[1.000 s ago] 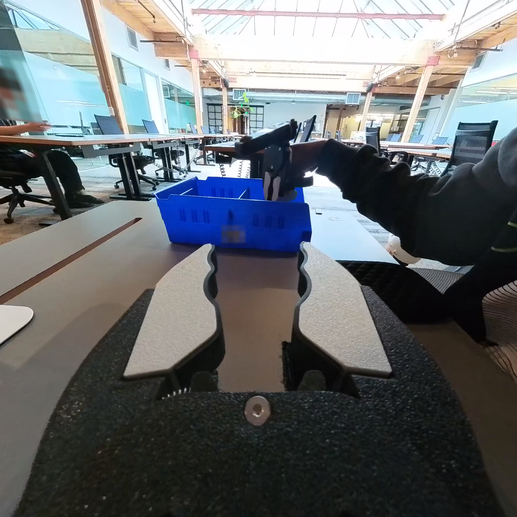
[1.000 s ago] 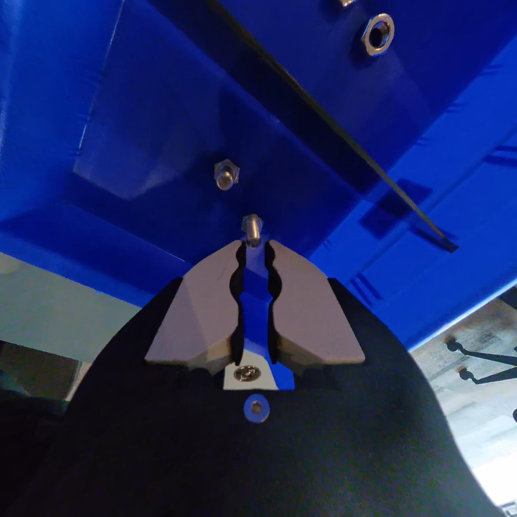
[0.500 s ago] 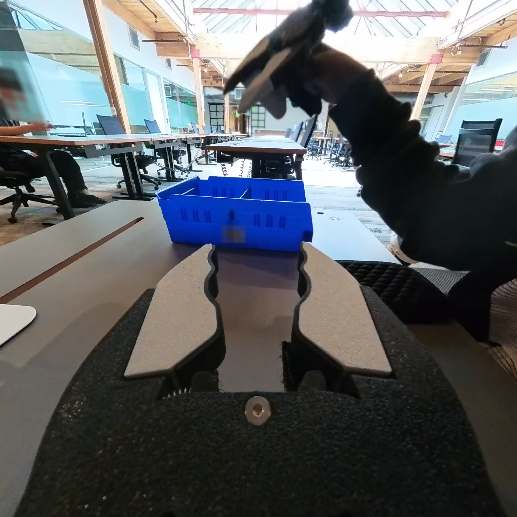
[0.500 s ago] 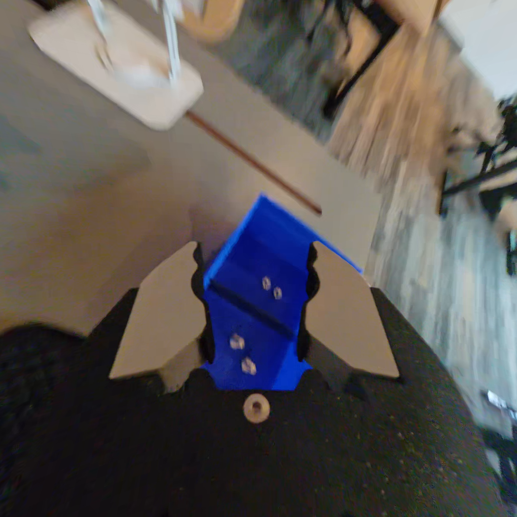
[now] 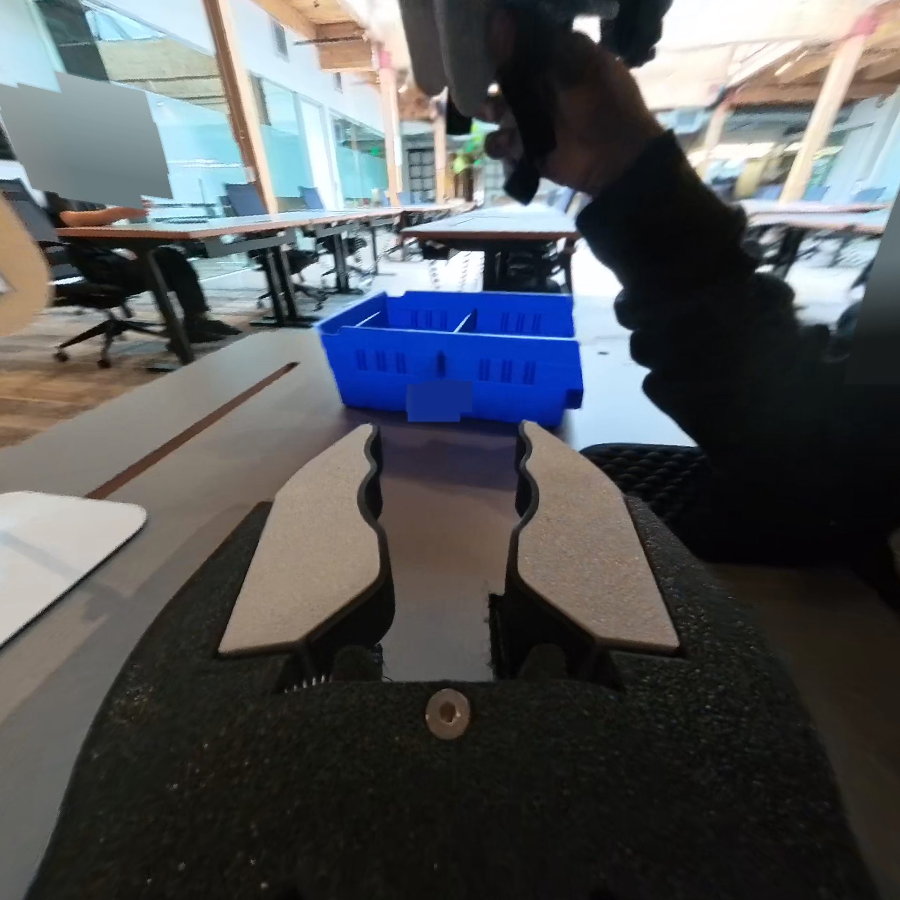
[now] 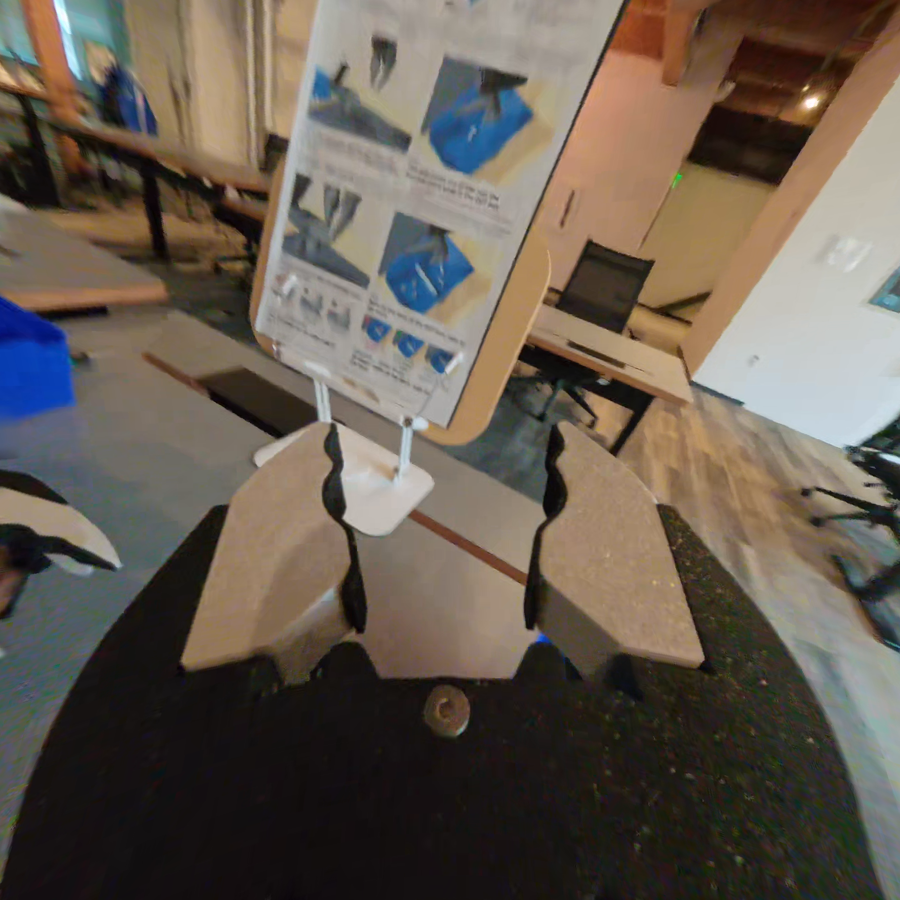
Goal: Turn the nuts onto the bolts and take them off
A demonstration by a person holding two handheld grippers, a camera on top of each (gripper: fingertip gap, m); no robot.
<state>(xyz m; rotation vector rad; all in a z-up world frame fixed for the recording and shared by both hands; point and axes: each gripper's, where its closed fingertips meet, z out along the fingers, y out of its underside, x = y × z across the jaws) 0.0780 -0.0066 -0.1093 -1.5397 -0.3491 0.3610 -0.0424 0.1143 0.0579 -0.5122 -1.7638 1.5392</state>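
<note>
Blue bin (image 5: 453, 375) sits on the grey bench (image 5: 146, 448), toward its far edge, straight ahead of the left gripper (image 5: 447, 428) and just beyond its fingertips. Split inside by thin dividers into compartments; contents hidden behind the near wall, so no nuts or bolts to be seen from here. A blurred patch on the near wall.

Left gripper low over the bench, jaws set wide apart, nothing between them, bare bench surface showing in the gap. Right gripper (image 6: 440, 431) likewise spread wide and empty, raised off the bench and pointed at an instruction board (image 6: 414, 204) on a white stand (image 6: 375, 492). Board upright, covered with photo panels and lines of print, wood-coloured rim; stand base flat on the bench beside a thin brown strip (image 6: 467, 545) running across the surface. In the left wrist view, right gripper high at the top edge, held by a hand (image 5: 574, 121) with a dark sleeve (image 5: 706, 316) reaching down to the right of the bin.

At the left edge of the right wrist view, a corner of the blue bin and the tips of the left gripper. Beyond the bench: long desks (image 5: 204, 234), office chairs, wooden posts, glass walls, a seated person (image 5: 121, 263) at the far left.
</note>
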